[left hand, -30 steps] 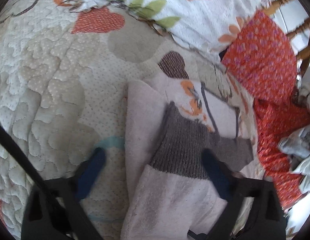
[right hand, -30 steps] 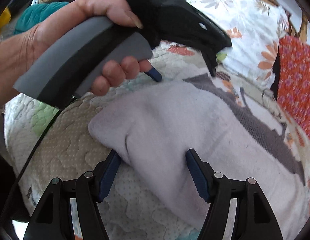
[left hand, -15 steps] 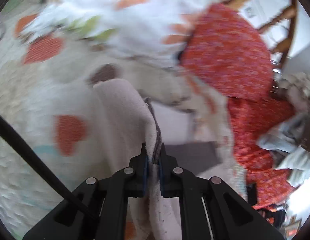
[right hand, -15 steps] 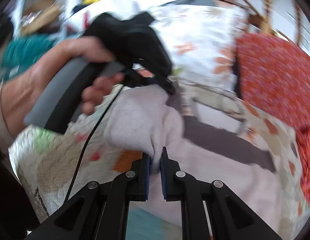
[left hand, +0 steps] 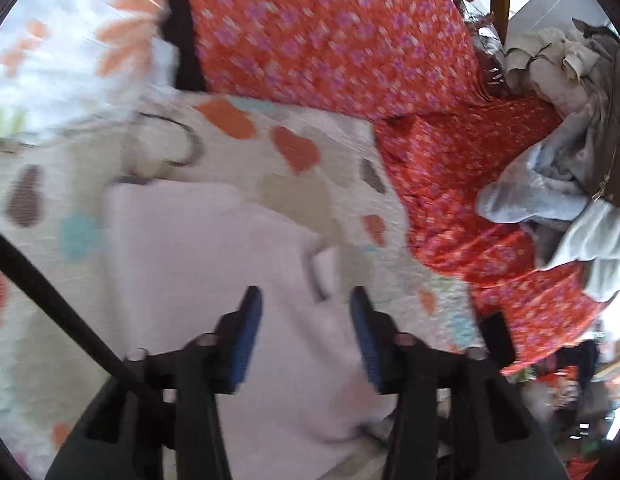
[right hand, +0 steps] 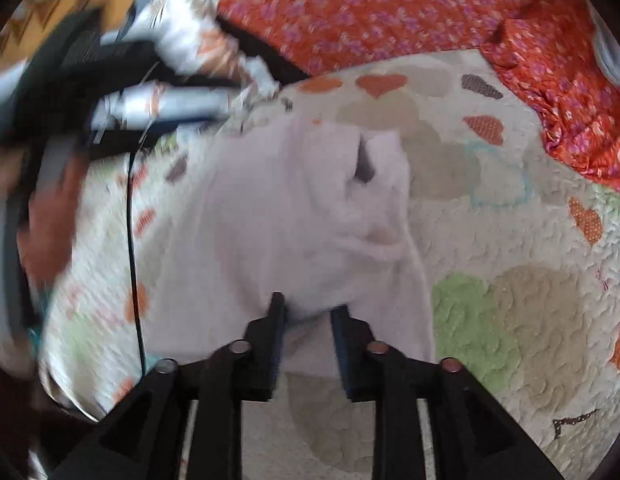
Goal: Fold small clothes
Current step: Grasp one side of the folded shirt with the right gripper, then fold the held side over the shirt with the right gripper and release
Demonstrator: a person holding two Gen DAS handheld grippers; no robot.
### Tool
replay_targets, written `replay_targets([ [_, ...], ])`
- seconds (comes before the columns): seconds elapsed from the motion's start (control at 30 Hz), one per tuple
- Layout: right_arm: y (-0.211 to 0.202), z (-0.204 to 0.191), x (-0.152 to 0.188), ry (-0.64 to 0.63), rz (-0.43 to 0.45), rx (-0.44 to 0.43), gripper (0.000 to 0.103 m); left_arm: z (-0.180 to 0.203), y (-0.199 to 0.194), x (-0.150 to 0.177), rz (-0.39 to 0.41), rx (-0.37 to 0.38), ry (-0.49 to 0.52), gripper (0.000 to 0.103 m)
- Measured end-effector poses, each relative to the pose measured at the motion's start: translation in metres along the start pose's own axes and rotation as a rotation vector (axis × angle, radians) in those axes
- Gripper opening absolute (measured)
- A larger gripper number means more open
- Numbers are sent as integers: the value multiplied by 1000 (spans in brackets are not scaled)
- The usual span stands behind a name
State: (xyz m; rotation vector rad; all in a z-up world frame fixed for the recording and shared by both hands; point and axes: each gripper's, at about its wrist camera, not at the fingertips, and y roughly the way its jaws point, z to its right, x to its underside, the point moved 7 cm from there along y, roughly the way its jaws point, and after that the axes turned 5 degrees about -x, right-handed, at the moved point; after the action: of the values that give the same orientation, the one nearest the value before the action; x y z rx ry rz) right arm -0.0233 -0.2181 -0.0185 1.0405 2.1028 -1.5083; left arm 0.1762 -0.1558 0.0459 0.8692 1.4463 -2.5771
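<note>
A small pale pink fleece garment (left hand: 198,264) lies folded over on the heart-patterned quilt (left hand: 310,184); its grey band is mostly hidden, with only a sliver showing. My left gripper (left hand: 306,300) is open above it, its blue pads apart and holding nothing. In the right wrist view the same garment (right hand: 302,208) lies bunched ahead. My right gripper (right hand: 308,308) is partly open, with the garment's near edge between its pads. The left gripper (right hand: 90,80) and the hand that holds it appear blurred at the upper left.
A red floral cloth (left hand: 330,32) lies across the far side of the quilt. A pile of grey and white clothes (left hand: 562,160) sits at the right. A white flowered pillow (left hand: 70,52) is at the back left. A black cable (right hand: 132,248) hangs left of the garment.
Both grippers, shut on the garment's edge half a second ago, have carried it over into a fold and opened. The left one has let go. The views are blurred by motion.
</note>
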Motion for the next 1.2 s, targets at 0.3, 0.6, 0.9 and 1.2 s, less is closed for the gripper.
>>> replay_targets([
  [0.3,15,0,-31,-54,32,102,49,-93,-46,93,12,-176,-145,56],
  [0.6,87,15,-23,38,-41,-3,22,-106,-23,129,-6,-109,-218,56],
  [0.9,35,46,-31,70,-9,168,10,-50,-5,126,-11,-41,-134,61],
  [1.2,29,85,-19,211,-42,77,55,-38,18,141,-61,-44,-94,70],
])
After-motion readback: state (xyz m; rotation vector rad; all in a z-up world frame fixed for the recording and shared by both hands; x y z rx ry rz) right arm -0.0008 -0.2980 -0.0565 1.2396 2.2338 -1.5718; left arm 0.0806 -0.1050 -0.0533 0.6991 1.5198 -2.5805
